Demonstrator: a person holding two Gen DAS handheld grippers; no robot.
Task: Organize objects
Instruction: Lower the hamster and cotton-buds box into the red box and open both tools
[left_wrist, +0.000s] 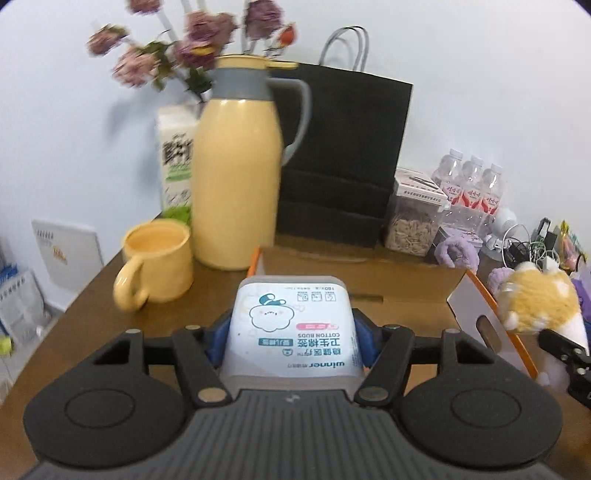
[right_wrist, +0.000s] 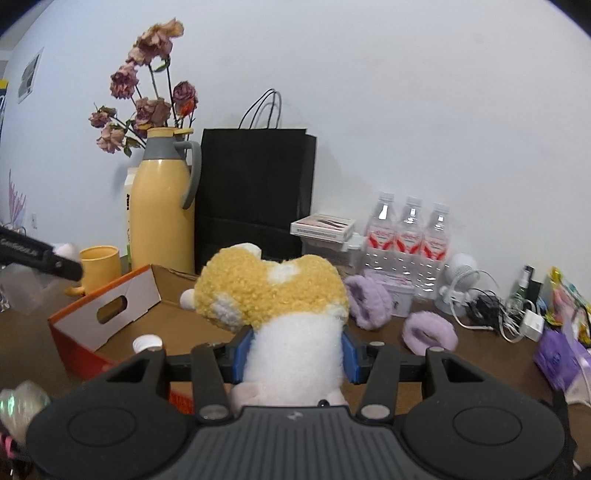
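1. The left gripper (left_wrist: 291, 332) is clamped on a translucent plastic box of cotton buds with a white and blue printed label (left_wrist: 291, 325), its blue pads (left_wrist: 218, 334) pressing the box's two side walls. The right gripper (right_wrist: 295, 354) is closed around the white body of a fluffy yellow-and-white plush toy (right_wrist: 280, 295).

2. Both loads hang above the brown wooden table (left_wrist: 92, 295), near the open cardboard box with orange edges and a slot handle (right_wrist: 110, 306). In the left view the cardboard box lies just past the cotton bud box at 12 o'clock, and the plush sits at 3 o'clock.

3. Handling, as I judge it: the cotton bud box looks light, stiff and smooth-walled, so it could slip; a hold across the flat sides near the middle suits it. The plush is soft and light, gives under pressure, and is safest gripped around the narrow white trunk.

4. The cotton bud box's long axis runs away from the camera, with its label facing up and its print reading upside down. The plush stands roughly upright, yellow head toward 12 o'clock.
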